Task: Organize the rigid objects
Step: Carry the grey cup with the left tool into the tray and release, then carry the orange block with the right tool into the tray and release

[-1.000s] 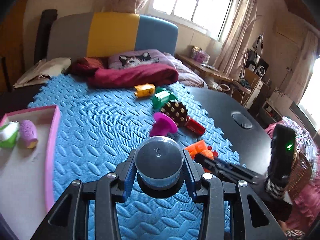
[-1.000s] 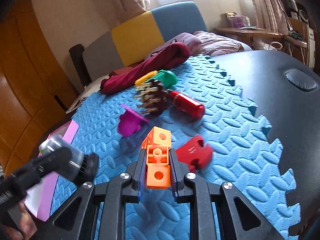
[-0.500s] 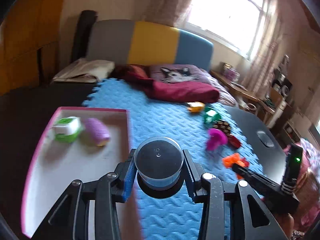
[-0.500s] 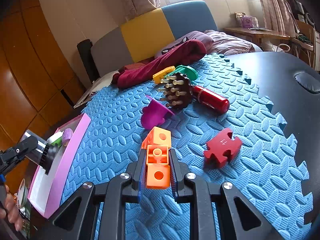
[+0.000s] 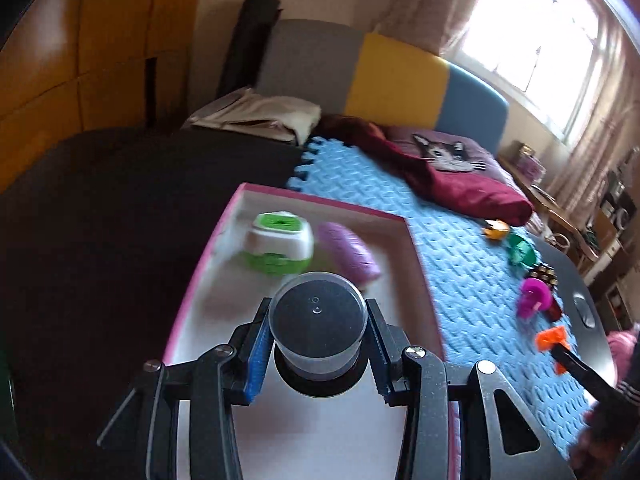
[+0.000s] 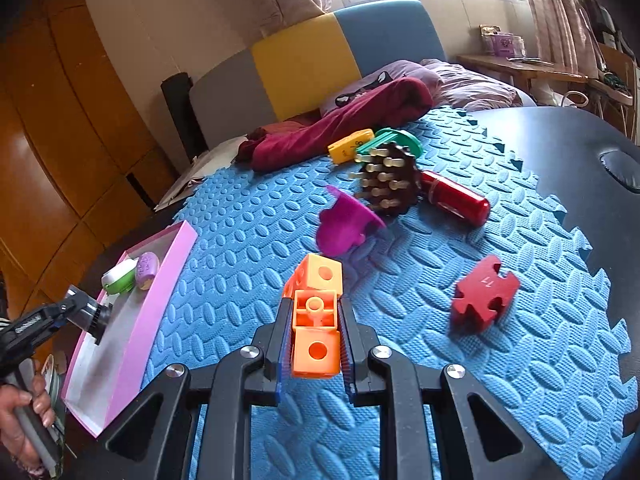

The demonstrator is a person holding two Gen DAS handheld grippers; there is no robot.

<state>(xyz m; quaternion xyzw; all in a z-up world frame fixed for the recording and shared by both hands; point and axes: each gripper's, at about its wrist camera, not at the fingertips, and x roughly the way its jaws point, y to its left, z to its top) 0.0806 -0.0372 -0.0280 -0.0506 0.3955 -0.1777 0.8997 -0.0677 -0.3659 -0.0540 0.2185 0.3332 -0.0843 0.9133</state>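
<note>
Left gripper [image 5: 318, 350]: clenched on a round clear jar with a dark lid [image 5: 318, 326], its blue pads pressing either side; lower centre of the left wrist view.
Jar's place: held over the near part of the pink-rimmed tray [image 5: 320, 202], not touching its floor as far as can be told.
Tray contents: a white and green container [image 5: 278, 244] and a purple oblong piece [image 5: 348, 250] side by side near the far end, at mid-frame.
Right gripper [image 6: 316, 340]: clenched on an orange building block [image 6: 316, 322], lower centre of the right wrist view, above the blue foam mat [image 6: 240, 216].
Around the block: a red puzzle piece [image 6: 484, 292] lies on the mat to its right; a magenta cup-like piece [image 6: 344, 226] tipped on its side just above it.
Further up the frame: a dark brown peg-studded piece [image 6: 388, 184] touching a red cylinder [image 6: 456, 198] on its right; a yellow block [image 6: 350, 146] and a green piece [image 6: 394, 138] behind them.
Upper centre: a maroon cloth [image 6: 336, 130] at the mat's far edge.
Left edge, right wrist view: the tray sits at the mat's left border; a hand [image 6: 24, 420] grips the left gripper's handle at lower left.
</note>
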